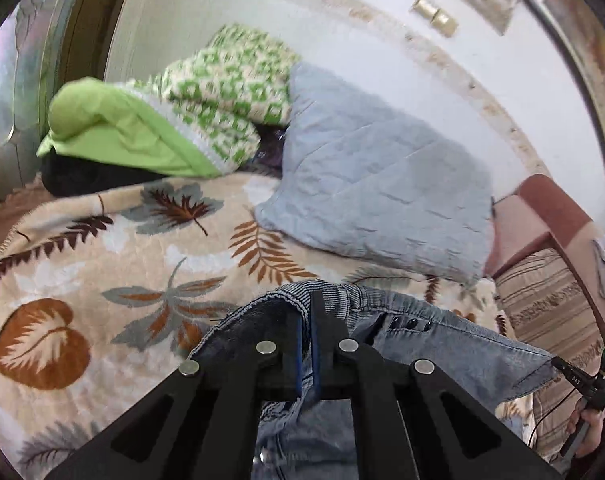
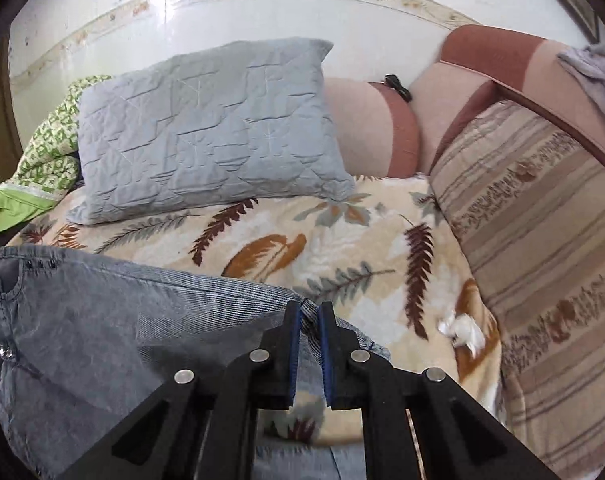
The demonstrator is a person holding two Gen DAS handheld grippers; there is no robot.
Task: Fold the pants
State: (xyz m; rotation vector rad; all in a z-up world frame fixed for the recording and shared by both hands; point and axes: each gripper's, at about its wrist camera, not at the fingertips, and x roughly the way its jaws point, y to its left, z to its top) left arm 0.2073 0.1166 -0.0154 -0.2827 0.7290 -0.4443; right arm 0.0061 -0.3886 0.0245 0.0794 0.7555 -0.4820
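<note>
Grey-blue denim pants [image 1: 442, 344] are held up by the waistband above a leaf-patterned blanket [image 1: 102, 264]. My left gripper [image 1: 308, 308] is shut on one end of the ribbed waistband. My right gripper [image 2: 309, 312] is shut on the other end of the waistband, and the pants [image 2: 114, 320] stretch away to its left, with a pocket and rivets showing. The right gripper also shows at the far right of the left wrist view [image 1: 582, 380]. The legs hang below, out of sight.
A grey quilted pillow [image 2: 206, 128] lies on the blanket [image 2: 342, 240] at the back. Green bedding [image 1: 174, 112] is piled at the left. A striped cushion [image 2: 542, 240] and pink sofa back [image 2: 482, 80] bound the right. A white crumpled scrap [image 2: 462, 330] lies near the cushion.
</note>
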